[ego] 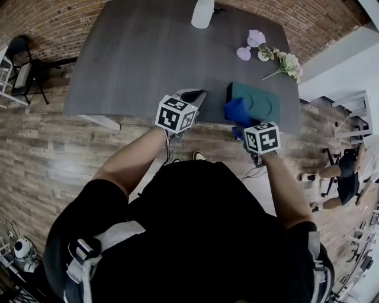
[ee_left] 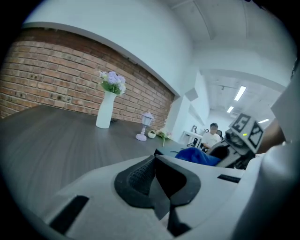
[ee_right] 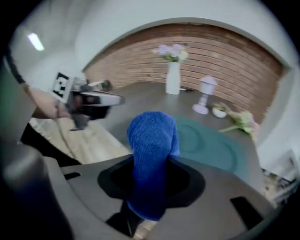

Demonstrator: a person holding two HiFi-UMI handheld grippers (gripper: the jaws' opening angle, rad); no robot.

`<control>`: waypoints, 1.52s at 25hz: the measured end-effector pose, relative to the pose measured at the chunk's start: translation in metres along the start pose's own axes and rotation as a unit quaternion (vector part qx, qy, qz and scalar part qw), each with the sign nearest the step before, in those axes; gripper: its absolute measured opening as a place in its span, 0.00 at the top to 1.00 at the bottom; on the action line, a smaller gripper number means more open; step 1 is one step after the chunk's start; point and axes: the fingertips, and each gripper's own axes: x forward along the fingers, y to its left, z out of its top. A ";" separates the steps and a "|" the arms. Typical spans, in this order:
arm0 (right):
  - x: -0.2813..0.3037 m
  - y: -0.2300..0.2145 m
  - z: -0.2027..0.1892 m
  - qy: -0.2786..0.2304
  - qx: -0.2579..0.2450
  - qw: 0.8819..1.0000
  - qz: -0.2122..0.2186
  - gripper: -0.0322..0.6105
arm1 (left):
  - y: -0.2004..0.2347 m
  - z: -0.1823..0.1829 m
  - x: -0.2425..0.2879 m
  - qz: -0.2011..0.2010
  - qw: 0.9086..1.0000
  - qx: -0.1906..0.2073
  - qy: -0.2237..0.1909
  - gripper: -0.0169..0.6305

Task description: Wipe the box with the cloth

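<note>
A dark green box (ego: 256, 102) lies at the near right corner of the dark table (ego: 148, 53); its lid (ee_right: 211, 143) shows a round embossed ring. My right gripper (ego: 241, 123) is shut on a blue cloth (ego: 237, 110), which sticks up between the jaws (ee_right: 151, 154) and hangs at the box's near left edge. My left gripper (ego: 190, 102) sits at the table's near edge, left of the box, jaws closed with nothing between them. In the left gripper view the blue cloth (ee_left: 197, 155) and the right gripper (ee_left: 243, 140) show beyond the jaws.
A white vase with flowers (ego: 202, 12) stands at the table's far edge. A small lilac lamp (ego: 249, 44) and a loose flower sprig (ego: 284, 62) lie beyond the box. A black chair (ego: 21, 65) stands at the left. A seated person (ego: 349, 174) is at the right.
</note>
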 end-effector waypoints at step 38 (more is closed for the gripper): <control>-0.123 -0.164 -0.089 -0.145 0.203 0.961 -0.119 0.72 | -0.116 -0.010 0.048 -0.019 0.999 0.021 0.019 0.96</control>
